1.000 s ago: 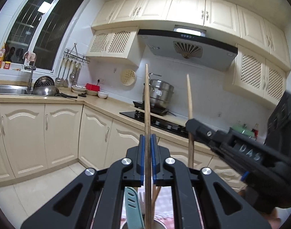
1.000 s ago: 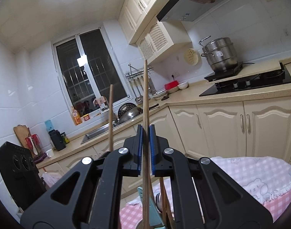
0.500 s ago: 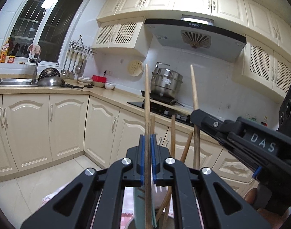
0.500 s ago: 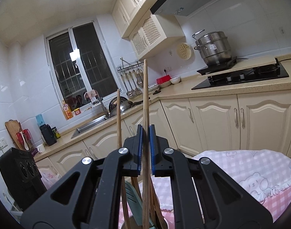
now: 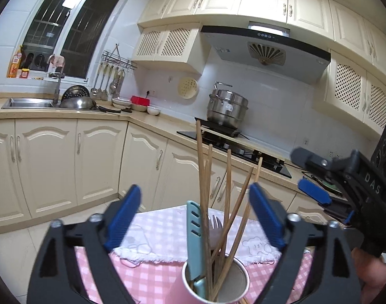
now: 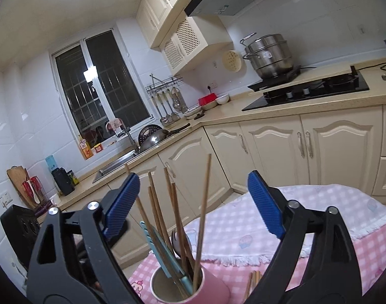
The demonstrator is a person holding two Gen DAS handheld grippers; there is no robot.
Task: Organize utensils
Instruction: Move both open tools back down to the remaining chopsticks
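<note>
1. Both grippers, left gripper (image 5: 195,217) and right gripper (image 6: 193,204), have just been opening; we grasp nothing.
2. Chopsticks (image 5: 202,177) stand in the cup (image 5: 239,282), near centre.
3. Loose chopsticks (image 6: 252,282) right of the cup remain.

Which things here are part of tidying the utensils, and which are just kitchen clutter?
Part of the job: pink cup, wooden chopsticks standing in it, teal utensil, fork, loose chopsticks on the checked cloth.
Just lying about: steamer pot, red box, hanging ladles.
</note>
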